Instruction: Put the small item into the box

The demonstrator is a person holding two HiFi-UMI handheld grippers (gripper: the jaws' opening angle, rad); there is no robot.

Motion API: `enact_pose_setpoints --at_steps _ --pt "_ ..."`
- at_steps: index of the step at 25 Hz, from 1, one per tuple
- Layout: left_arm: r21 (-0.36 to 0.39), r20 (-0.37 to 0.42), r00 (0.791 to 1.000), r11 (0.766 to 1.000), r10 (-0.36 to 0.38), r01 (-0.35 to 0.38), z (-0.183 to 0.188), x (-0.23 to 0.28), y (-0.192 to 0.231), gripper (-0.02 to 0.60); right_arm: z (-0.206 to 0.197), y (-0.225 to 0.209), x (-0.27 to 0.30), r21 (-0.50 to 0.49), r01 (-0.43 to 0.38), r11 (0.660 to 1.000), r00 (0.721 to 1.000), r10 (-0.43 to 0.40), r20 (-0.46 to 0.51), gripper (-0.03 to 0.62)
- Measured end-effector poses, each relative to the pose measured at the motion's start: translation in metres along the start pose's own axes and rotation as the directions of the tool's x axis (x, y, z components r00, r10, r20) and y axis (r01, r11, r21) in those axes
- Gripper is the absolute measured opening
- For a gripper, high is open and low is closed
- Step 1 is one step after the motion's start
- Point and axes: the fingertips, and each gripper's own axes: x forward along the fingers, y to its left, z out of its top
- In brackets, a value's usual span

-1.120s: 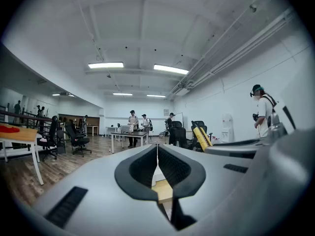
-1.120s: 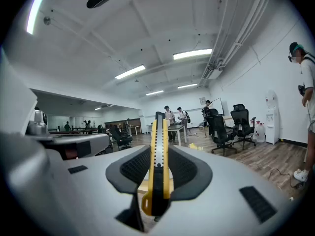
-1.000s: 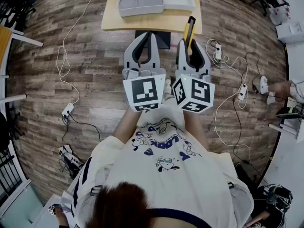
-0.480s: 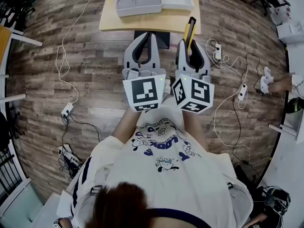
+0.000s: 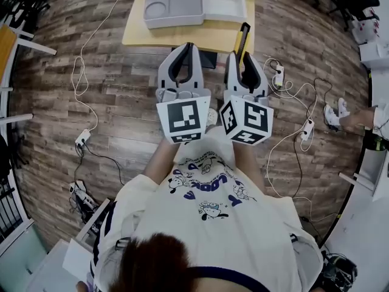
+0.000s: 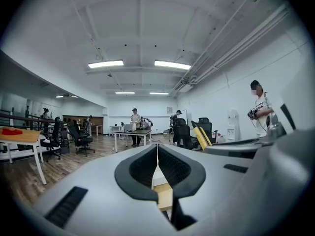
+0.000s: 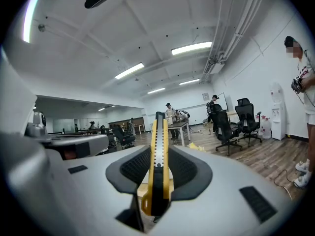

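Two grippers under my control. Left gripper (image 5: 185,47): jaws together, empty. Right gripper (image 5: 244,55): jaws clamped on yellow utility knife (image 5: 244,36), held by the desk's (image 5: 176,36) near right corner. Grey box (image 5: 173,22): on desk, apart from knife.

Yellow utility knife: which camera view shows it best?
The right gripper view: the utility knife is near and centred, clamped in the right tongs. The head view shows it small, sticking out past those tongs; the left gripper view shows only a slanted part at the side.
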Motion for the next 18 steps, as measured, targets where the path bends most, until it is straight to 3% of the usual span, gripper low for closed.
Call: enact_pose_setpoints --at_steps 11,18 --pt "-0.001 -0.002 0.997 0.997 0.081 -0.081 0.003 0.046 -0.028 0.018 0.012 -0.042 0.038 -0.012 -0.1 0.995 0.995 0.1 -0.022 0.129" --pt "0.0 -0.042 0.995 0.996 0.092 -0.093 -0.009 0.064 -0.036 0.018 0.004 -0.056 0.053 0.005 -0.119 0.993 0.992 0.119 -0.052 0.129"
